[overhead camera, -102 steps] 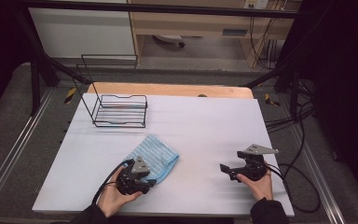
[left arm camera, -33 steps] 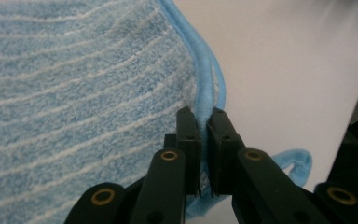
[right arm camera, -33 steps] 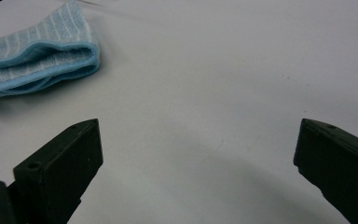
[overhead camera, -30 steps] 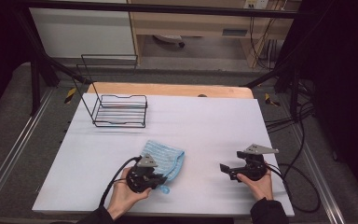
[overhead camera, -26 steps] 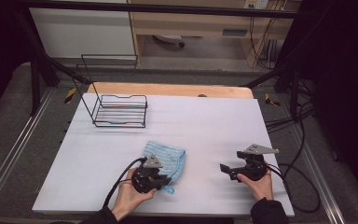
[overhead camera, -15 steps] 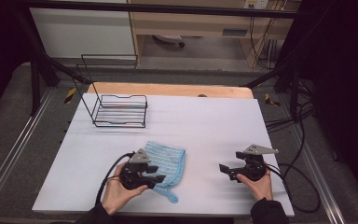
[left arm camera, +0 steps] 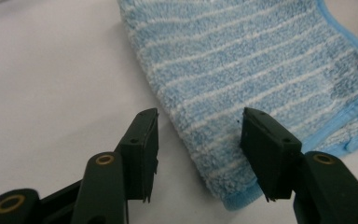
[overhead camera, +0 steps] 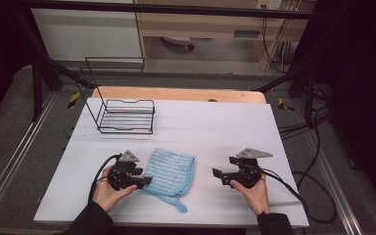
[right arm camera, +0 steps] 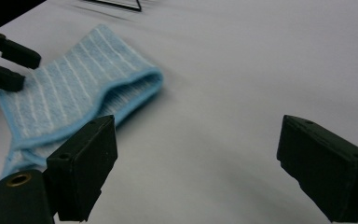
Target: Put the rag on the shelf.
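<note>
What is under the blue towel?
The blue towel lies folded on the white table. A lower layer of its own cloth pokes out at the near edge. Whatever else might lie beneath is covered and cannot be seen.

White worktop [overhead camera: 215, 122]: wide bare band across the middle, passable from 9 to 3 o'clock. Black wire rack [overhead camera: 126, 116] stands at 11 o'clock, the only upright obstacle. Folded blue striped terry cloth [overhead camera: 170, 172] lies flat at 6 o'clock, low, between left hand-held gripper [overhead camera: 146, 181] and right hand-held gripper [overhead camera: 217, 173]; bare gap separates cloth from the right one.
</note>
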